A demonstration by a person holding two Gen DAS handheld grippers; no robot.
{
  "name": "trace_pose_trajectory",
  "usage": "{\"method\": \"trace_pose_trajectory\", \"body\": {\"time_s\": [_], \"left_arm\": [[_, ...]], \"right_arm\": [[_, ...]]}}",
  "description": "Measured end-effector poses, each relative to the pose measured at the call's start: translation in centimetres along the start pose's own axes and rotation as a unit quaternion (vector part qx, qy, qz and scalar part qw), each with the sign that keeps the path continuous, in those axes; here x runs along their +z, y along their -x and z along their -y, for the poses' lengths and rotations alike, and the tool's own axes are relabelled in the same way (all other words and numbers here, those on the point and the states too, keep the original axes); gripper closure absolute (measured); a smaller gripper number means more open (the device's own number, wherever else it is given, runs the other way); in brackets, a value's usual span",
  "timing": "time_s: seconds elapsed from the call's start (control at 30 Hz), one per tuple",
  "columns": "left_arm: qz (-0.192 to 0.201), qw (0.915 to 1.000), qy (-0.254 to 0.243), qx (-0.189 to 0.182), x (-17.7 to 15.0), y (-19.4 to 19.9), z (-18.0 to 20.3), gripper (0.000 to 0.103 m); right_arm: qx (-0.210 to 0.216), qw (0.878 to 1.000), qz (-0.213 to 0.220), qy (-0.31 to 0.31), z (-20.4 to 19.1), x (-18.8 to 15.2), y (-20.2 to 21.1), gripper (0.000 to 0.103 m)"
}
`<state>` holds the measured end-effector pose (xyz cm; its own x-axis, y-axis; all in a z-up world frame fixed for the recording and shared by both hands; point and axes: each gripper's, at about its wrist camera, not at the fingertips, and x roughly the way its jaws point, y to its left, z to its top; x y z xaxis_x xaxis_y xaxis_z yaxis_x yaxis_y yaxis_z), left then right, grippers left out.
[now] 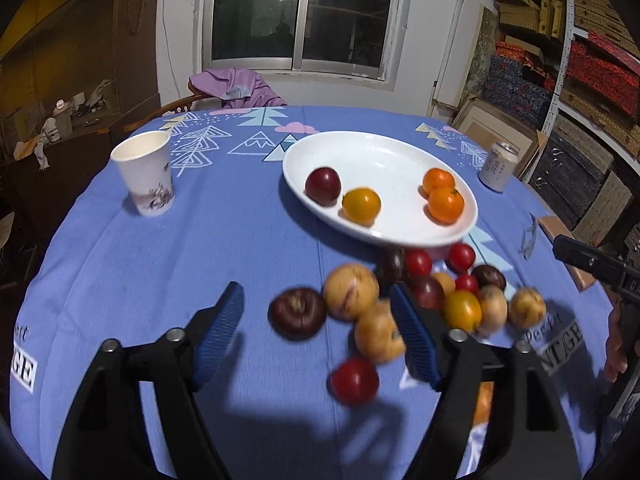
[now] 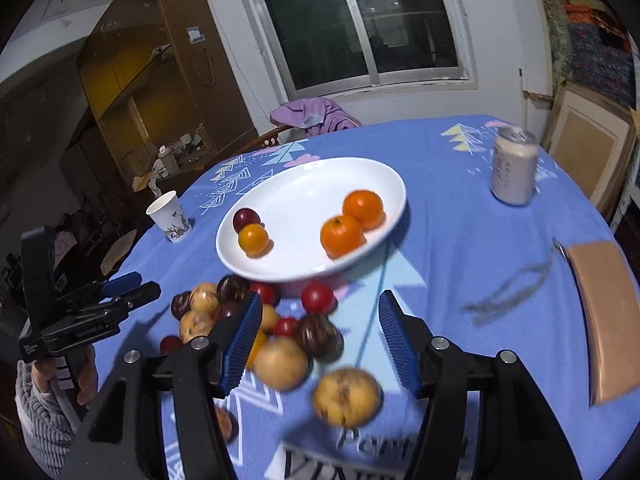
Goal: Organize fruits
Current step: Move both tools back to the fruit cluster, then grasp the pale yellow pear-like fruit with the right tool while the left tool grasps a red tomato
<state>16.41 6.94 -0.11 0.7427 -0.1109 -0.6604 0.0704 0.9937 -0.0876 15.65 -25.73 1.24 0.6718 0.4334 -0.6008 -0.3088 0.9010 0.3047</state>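
Both claws, left claw [image 1: 318, 334] and right claw [image 2: 320, 342], gape empty; risk: nudging the lower-frame loose fruit pile [image 1: 432, 300] off the bench [image 1: 240, 240]

Four fruits in plate [image 1: 400, 236]; fruit pile [image 1: 440, 300] before plate; cup [image 1: 146, 172] left, can [image 1: 498, 170] right.

Left wrist view: my left gripper [image 1: 318, 336] hangs with fingers [image 1: 222, 336] apart, gripping nothing, over the blue-clothed surface [image 1: 160, 280]. A fruit pile [image 1: 420, 304] lies beside the white plate [image 1: 380, 152], which holds four fruits; paper cup [image 1: 146, 172] far left.
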Motion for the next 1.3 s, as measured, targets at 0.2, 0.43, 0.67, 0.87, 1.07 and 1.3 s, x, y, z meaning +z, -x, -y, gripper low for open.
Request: {"method": "trace_pose_trajectory", "body": {"time_s": [0.2, 0.43, 0.67, 0.87, 1.07, 1.3], "left_arm": [[-0.014, 0.9991, -0.035, 0.016, -4.1, 0.7, 1.5, 0.025], [-0.030, 0.9982, -0.045, 0.027, -4.2, -0.6, 2.0, 0.025], [-0.042, 0.9981, -0.042, 0.015, -4.1, -1.4, 2.0, 0.025], [-0.044, 0.9981, -0.043, 0.004, -3.9, -1.8, 2.2, 0.025], [-0.043, 0.9979, -0.049, 0.001, -3.8, -1.9, 2.6, 0.026], [-0.047, 0.9972, -0.055, -0.017, -3.8, -2.2, 3.0, 0.041]], "right_arm": [[-0.006, 0.999, -0.005, -0.032, 1.8, -3.1, 1.1, 0.040], [-0.022, 0.999, -0.030, 0.008, 0.1, -4.2, -0.4, 0.039], [-0.036, 0.998, -0.041, 0.016, 0.0, -4.5, -1.0, 0.039], [-0.045, 0.997, -0.052, 0.029, -0.4, -4.9, -1.7, 0.039], [-0.049, 0.997, -0.055, 0.036, -0.7, -5.0, -2.0, 0.039], [-0.051, 0.997, -0.054, 0.037, -0.8, -5.0, -2.2, 0.039]]}}
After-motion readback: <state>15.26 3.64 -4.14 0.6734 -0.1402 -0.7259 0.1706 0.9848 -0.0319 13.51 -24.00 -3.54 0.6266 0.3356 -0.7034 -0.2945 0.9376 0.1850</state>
